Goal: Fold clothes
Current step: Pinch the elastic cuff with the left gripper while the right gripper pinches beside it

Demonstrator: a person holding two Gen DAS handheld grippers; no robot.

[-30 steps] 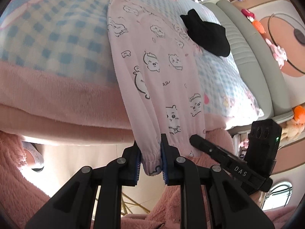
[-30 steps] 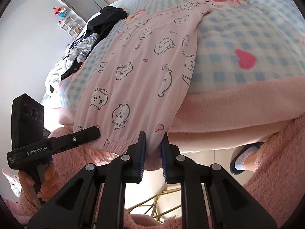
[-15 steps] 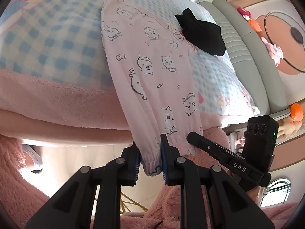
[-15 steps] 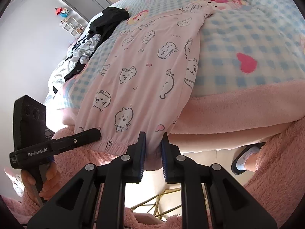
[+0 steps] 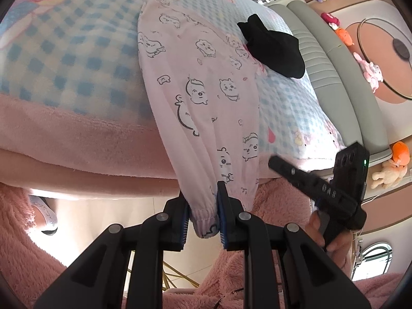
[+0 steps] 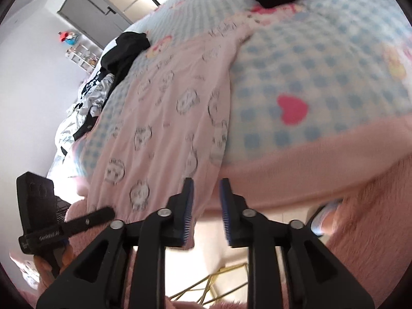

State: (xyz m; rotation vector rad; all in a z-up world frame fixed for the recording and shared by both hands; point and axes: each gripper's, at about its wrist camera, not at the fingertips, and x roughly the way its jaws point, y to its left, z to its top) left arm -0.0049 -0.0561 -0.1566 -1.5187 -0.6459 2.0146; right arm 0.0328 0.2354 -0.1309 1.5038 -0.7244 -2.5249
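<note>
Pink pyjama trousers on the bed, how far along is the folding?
Done: the pink pyjama trousers lie stretched out along the checked blanket, legs together. In hand: the left tool pinches the cuff; the right tool has just been opening, with nothing between its pads. Left: no crosswise fold shows yet, and more clothes wait.

The trousers (image 5: 206, 97) are pale pink with small cartoon animals drawn in black outline. The bedspread (image 5: 64, 59) is blue-and-white check with a plush pink border, and a black garment (image 5: 273, 49) lies on it.
</note>
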